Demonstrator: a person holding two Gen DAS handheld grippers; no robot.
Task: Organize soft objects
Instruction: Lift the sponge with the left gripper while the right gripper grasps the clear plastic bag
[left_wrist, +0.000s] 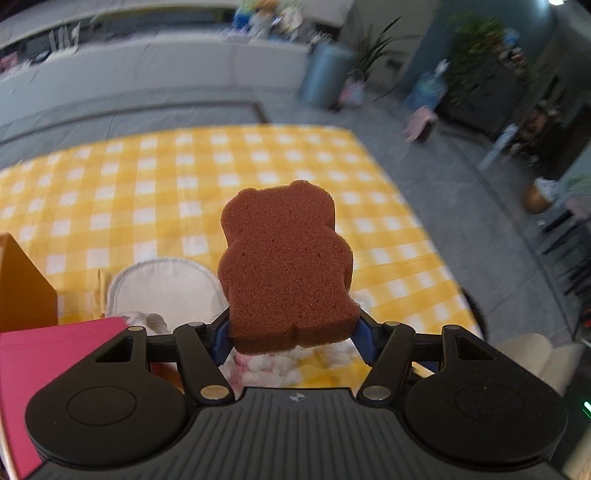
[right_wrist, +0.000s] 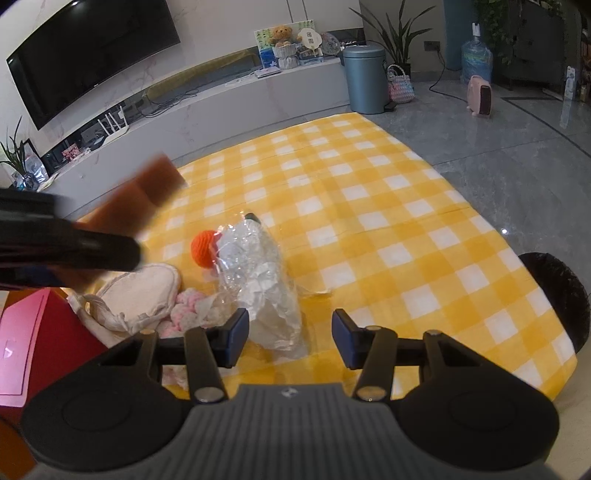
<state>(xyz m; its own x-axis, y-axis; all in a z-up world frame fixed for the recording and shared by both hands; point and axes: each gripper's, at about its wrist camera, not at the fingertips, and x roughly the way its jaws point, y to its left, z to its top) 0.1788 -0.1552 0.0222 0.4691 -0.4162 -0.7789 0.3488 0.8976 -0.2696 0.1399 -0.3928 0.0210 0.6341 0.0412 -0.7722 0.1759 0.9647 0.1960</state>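
Left gripper (left_wrist: 293, 332): its jaws are pinching the lower part of a brown bear-shaped sponge (left_wrist: 286, 266), one blue pad pressing on each side near the feet, so the head and body are standing clear ahead of the fingertips.
Bear sponge, handling: open-cell foam, so it is probably very light and squashy; the flanks are looking slightly nipped where the pads are biting. A firmer squeeze would likely just deform it, and a low hold like this is leaving the top free to wobble. A hold across the middle of the body would be steadier.
Bear sponge, seen from the right wrist: it is showing as a blurred brown slab (right_wrist: 147, 192) up and to the left of the right jaws, well apart from them.
Right gripper (right_wrist: 289, 336): its jaws are standing spread with nothing between the pads, hanging over the yellow checked cloth (right_wrist: 406, 221).
Crumpled clear plastic wrap (right_wrist: 258, 280): it is lying just ahead of the right gripper's left pad; thin, crackly, likely slippery, best taken at a bunched fold.
Orange yarn ball (right_wrist: 205, 247): beyond the wrap, touching its far edge; soft and light, easy to pinch across the middle.
White padded pouch (right_wrist: 136, 299): left of the right jaws, limp fabric.
Pink fluffy piece (right_wrist: 184, 306): between pouch and wrap, soft, partly hidden.
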